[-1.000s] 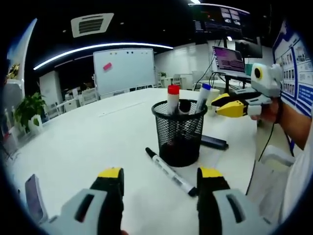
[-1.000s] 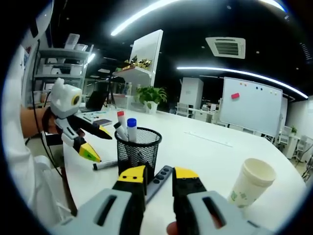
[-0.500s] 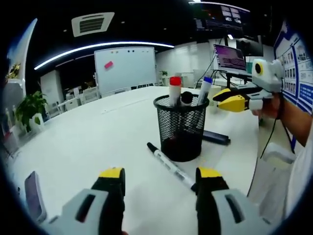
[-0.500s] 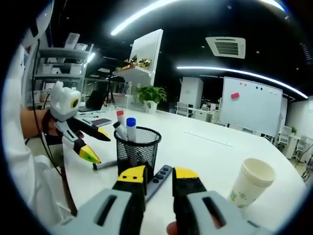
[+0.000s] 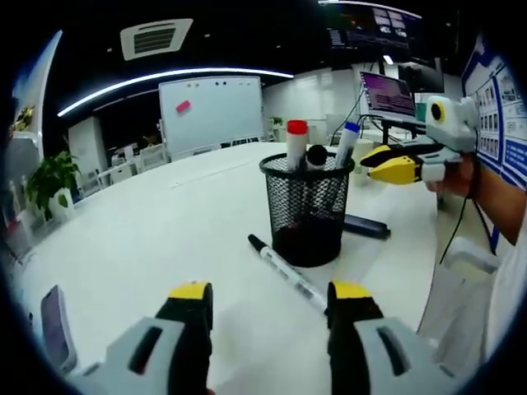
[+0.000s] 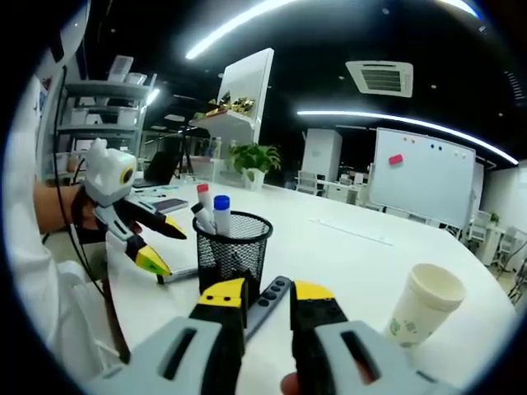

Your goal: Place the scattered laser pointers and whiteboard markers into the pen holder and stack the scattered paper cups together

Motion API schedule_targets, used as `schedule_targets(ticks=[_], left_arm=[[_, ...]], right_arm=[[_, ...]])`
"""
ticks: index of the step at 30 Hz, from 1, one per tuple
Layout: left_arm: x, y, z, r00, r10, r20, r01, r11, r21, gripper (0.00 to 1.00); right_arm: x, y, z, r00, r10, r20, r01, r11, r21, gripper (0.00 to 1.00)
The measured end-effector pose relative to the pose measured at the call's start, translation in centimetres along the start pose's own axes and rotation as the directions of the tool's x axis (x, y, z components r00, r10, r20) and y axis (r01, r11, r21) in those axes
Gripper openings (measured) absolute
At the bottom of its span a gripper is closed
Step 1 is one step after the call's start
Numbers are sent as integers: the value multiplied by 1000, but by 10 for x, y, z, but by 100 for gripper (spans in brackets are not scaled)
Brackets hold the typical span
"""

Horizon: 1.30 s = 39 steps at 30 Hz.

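A black mesh pen holder [image 5: 306,210] [image 6: 235,251] stands on the white table [image 5: 148,239], holding a red-capped marker [image 5: 296,138], a blue-capped marker [image 5: 349,136] and a dark pen. A loose white marker with a black cap [image 5: 284,271] [image 6: 177,276] lies just in front of the holder. My left gripper [image 5: 270,296] [image 6: 165,248] is open and empty, short of that marker. A black laser pointer [image 5: 366,226] [image 6: 268,300] lies beside the holder. My right gripper [image 6: 268,295] [image 5: 372,169] hovers over the pointer, narrowly open and empty. A paper cup [image 6: 424,313] stands upright to its right.
A phone [image 5: 53,329] lies near the table's edge at the left. A whiteboard [image 5: 210,115], a potted plant [image 5: 49,185] and a lit screen [image 5: 385,97] stand beyond the table. A person's hand and sleeve [image 5: 486,197] are at the right. Shelves [image 6: 99,123] rise behind the left gripper.
The left gripper view has shifted slightly, so its camera moved a little. The right gripper has stayed where it was. Nothing was picked up or let go.
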<state>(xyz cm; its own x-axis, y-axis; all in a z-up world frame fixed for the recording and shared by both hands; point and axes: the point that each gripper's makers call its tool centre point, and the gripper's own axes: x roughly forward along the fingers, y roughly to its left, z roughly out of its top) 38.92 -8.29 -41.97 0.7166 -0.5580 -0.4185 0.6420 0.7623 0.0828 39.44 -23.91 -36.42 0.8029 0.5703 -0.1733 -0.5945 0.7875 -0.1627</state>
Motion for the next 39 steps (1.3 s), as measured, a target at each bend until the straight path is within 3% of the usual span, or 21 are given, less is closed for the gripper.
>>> schedule_targets(ticks=[24,39], left_arm=[[1,0,-2,1000,0,1,0,1000,-1,55],[2,-9,-3,1000,-23,-3,23,1000,-3,55]], right_arm=[[-1,1,0,1000,0,3,0,1000,1,21],[-2,0,-1,1000,0,1,0,1000,5,21]])
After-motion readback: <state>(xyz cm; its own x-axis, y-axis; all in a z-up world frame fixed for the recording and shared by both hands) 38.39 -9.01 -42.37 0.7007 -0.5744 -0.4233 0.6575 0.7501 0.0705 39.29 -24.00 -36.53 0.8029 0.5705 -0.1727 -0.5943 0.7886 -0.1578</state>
